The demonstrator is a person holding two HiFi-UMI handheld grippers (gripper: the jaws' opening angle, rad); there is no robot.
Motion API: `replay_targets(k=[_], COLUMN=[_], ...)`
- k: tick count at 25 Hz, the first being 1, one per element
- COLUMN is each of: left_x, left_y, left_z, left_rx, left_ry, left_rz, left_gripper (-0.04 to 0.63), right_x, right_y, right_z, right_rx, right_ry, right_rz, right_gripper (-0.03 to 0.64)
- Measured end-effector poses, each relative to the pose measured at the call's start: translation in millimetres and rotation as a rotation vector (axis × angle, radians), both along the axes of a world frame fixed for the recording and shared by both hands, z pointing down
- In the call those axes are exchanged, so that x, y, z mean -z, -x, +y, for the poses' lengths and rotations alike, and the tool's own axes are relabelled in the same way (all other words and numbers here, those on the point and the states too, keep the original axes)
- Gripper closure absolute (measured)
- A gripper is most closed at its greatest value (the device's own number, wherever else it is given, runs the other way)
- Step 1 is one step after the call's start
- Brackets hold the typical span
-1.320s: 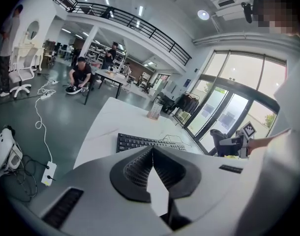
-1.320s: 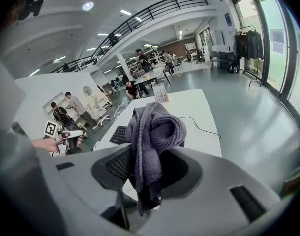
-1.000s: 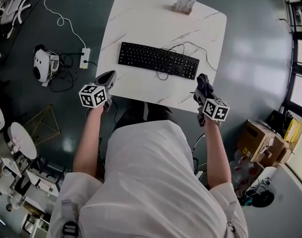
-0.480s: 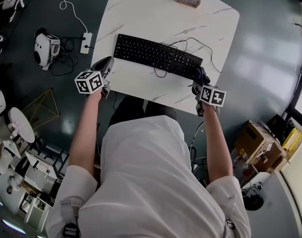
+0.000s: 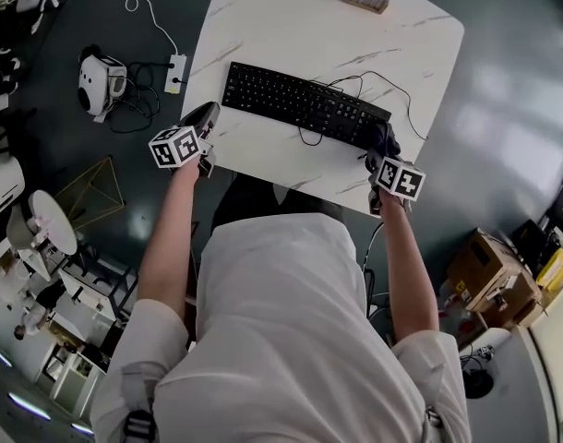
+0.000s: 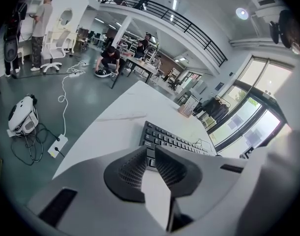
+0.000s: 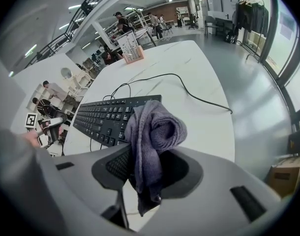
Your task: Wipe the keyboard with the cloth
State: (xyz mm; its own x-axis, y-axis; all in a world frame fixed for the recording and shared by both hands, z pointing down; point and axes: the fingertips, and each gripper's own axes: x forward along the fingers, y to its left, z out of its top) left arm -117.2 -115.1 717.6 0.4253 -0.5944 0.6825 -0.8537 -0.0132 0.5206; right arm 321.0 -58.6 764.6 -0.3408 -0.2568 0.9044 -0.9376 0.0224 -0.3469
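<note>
While the right gripper clamps the grey cloth, the bunched fabric hides its fingertips and the near right corner of the black keyboard just beyond them, and whether cloth touches keys cannot be told. The left gripper has its jaws pressed together on nothing, their tips covering part of the keyboard's left end ahead. A cable loops past the keyboard over the white marbled table, and a small card holder stands at the far edge. Dark glossy floor lies all around, with a power strip off to the left of the left fingers.
</note>
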Motion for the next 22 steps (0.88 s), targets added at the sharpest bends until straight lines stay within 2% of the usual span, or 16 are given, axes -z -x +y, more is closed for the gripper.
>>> replay_targets(k=[3,9,11,16,22], left_x=[-6.4,-26.6,-31.0,-44.5,-57.2], left_y=[5.6,11.2,11.3,1.5,-3.4], left_z=[-0.5,2.5,-0.9,-2.7,2.3], left_rx=[-0.026,-0.175,-0.217,-0.341,-0.476], left_ry=[0.014,0.059,0.061,0.096,0.146], left_rz=[-0.026,-0.167,-0.158,-0.079,-0.036], left_gripper=[0.554,0.555,0.555,0.555,0.555], right_x=[-1.6,-1.8,-2.2,-4.1,-5.5], right_y=[1.8,6.7,8.3,7.7,8.3], right_z=[-0.4,-1.4,-1.9,-2.4,-1.4], right_rx=[-0.012,-0.033,-0.041,-0.049,-0.048], right_ry=[-0.001,0.003,0.002,0.011,0.026], right_rz=[0.016,0.09,0.112,0.144,0.182], right_gripper=[0.457,0.457,0.456,0.454,0.451])
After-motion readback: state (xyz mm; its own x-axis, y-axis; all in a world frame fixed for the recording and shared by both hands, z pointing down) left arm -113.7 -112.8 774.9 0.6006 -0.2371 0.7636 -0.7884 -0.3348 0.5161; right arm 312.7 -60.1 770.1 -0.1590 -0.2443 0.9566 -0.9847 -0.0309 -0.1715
